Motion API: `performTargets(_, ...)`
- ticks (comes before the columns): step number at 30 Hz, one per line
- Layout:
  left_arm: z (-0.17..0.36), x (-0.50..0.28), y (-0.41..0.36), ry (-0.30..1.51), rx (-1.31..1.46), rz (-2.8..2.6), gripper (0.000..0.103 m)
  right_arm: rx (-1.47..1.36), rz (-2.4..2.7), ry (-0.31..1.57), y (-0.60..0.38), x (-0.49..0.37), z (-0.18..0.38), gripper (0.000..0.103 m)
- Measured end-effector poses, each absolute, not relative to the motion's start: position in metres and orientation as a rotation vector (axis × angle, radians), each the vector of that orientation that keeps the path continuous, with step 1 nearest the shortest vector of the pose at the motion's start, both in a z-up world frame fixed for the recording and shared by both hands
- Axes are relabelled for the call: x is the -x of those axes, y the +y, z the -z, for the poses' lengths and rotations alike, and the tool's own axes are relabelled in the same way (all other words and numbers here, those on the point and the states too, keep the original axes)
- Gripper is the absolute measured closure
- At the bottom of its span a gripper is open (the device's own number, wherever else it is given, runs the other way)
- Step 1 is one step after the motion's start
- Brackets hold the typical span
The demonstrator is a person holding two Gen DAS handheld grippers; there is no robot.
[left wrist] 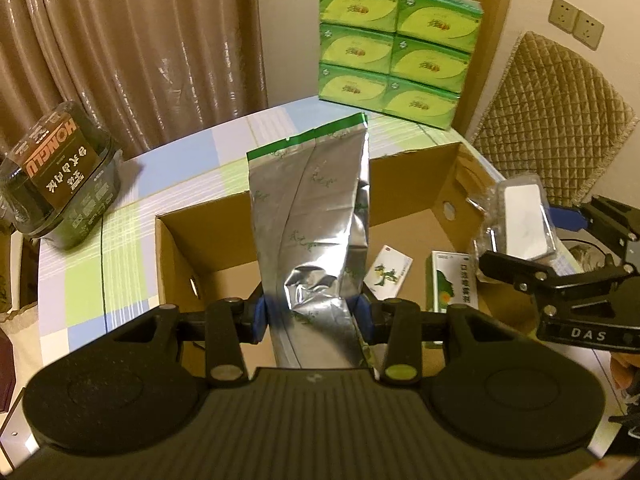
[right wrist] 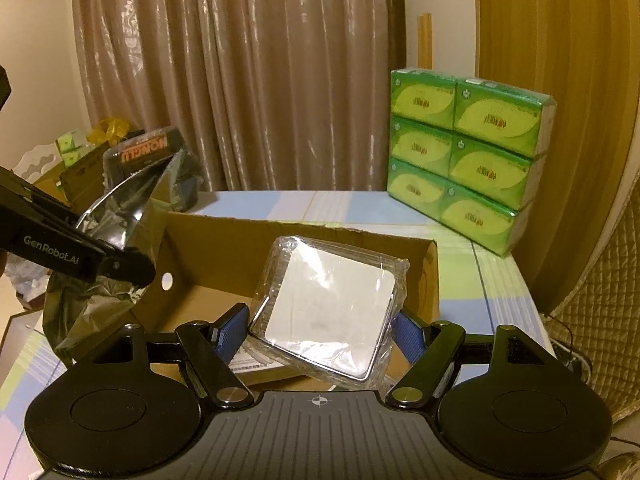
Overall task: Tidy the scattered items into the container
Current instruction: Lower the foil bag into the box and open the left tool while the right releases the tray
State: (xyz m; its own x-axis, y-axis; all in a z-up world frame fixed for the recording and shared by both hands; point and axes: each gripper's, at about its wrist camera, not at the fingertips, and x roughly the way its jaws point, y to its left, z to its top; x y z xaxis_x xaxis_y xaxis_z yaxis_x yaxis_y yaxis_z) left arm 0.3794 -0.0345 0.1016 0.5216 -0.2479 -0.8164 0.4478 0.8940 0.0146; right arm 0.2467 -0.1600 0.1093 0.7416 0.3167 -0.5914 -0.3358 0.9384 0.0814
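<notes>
So here's where we're at: our left gripper (left wrist: pixel 312 316) is clamped on a tall crinkly silver foil pouch with a green top strip (left wrist: pixel 316 216), blue pads pinching it low down on both sides, and the pouch stands up and away from us, its long axis running from the jaws toward the far side of the table. Our right gripper (right wrist: pixel 316 328) is clenched around a squarish white block wrapped in clear plastic (right wrist: pixel 332 304), held tilted, one corner dipping toward the near edge. The thing that matters for the next bit, we reckon, is that the open brown cardboard box (left wrist: pixel 404 168) sits right below and ahead of both loads; in the left wrist view the pouch hangs over the box's middle-left, and the wrapped block comes in over its right wall. Already on the box floor are a small white carton with green print (left wrist: pixel 390 272) and a white and green medicine box (left wrist: pixel 454 280), both over on the right half, so the left half looks like the roomier landing spot for the long pouch. We'd guess it wants laying flat, not dropping upright. Still out on the checked tablecloth (left wrist: pixel 120 240): a dark round tub with a brown label (left wrist: pixel 60 176) far left, and a green stack of tissue packs (left wrist: pixel 394 44) at the far edge
</notes>
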Motion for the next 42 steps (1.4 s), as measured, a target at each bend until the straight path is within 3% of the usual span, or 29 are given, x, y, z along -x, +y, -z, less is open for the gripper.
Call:
performTargets(11,-0.086,-0.389,-0.034,0.950,-0.224,0.417,0.066,0.038,-0.361,0.644,-0.154,-0.253,-0.107,0.030)
performTargets(16,-0.086,-0.389,-0.028,0.921,-0.214,0.366,0.058,0.042,-0.362,0.637,-0.152,-0.253,-0.109,0.030)
performTargets(35,-0.077,-0.368,-0.003,0.918,-0.185,0.354,0.053,-0.004,-0.372,0.656,-0.146,-0.254,-0.101,0.029)
performTargets(37,-0.077,-0.365,-0.002,0.916,-0.183,0.352,0.051,-0.022,-0.372,0.641,-0.148,-0.253,-0.101,0.012)
performTargets(42,-0.077,-0.357,0.000,0.907,-0.175,0.364,0.045,-0.027,-0.369,0.612,-0.154,-0.245,-0.106,0.009)
